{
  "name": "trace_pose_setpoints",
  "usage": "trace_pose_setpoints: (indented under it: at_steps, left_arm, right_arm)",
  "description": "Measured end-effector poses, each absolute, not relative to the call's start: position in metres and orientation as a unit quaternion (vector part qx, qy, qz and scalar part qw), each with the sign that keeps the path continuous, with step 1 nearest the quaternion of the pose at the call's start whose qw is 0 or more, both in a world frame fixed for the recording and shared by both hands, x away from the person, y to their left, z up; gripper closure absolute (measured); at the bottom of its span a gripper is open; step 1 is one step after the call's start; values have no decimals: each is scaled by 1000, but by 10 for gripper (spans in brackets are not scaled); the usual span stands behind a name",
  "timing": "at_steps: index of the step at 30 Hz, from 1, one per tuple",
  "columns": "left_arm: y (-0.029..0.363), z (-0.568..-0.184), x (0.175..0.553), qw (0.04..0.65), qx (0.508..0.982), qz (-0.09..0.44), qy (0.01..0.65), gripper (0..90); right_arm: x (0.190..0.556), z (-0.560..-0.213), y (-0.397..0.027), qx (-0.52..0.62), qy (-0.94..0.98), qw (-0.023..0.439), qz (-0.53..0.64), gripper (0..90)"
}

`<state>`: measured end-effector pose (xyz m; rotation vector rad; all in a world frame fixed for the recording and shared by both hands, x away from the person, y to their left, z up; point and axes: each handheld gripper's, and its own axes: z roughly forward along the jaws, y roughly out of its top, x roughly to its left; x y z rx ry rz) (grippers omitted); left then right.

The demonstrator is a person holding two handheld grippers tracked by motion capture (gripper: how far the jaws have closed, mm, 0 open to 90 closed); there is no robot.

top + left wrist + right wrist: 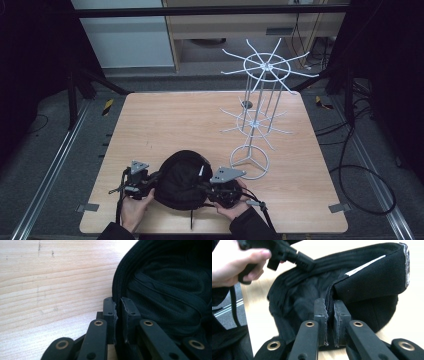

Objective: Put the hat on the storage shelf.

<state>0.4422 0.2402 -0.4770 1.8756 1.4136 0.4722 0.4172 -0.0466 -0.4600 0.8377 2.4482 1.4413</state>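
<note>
L gripper (117, 312) clamps black cap (182, 180) rim | R gripper (330, 312) clamps opposite rim | label unreadable

We see a square light-wood table (165, 125) bearing a black fabric cap (182, 180) at its near edge and a white wire display stand (257, 117) toward the right.

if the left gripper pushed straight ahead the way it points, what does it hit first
Probably the black fabric cap it already pinches by the rim: the left gripper points toward the right gripper across the cap, so the cap's inner lining comes first.
</note>
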Motion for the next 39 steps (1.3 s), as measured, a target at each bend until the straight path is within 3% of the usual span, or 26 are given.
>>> trace_pose_setpoints:
  at_steps: [4, 11, 14, 23, 39]
  left_arm:
    - [239, -477, 442, 366, 731, 184, 545, 801]
    - [241, -468, 436, 391, 728, 183, 532, 588]
    - [243, -457, 430, 411, 723, 197, 520, 553]
    - [223, -425, 422, 474, 729, 165, 466, 484]
    - [168, -416, 438, 479, 762, 124, 417, 418]
  right_arm:
    - [416, -465, -48, 287, 824, 88, 480, 833]
    - [415, -466, -51, 296, 818, 93, 484, 831]
    - [416, -468, -53, 300, 817, 93, 484, 830]
    - [416, -470, -53, 303, 817, 94, 482, 828]
    - [415, -470, -52, 303, 817, 97, 481, 826]
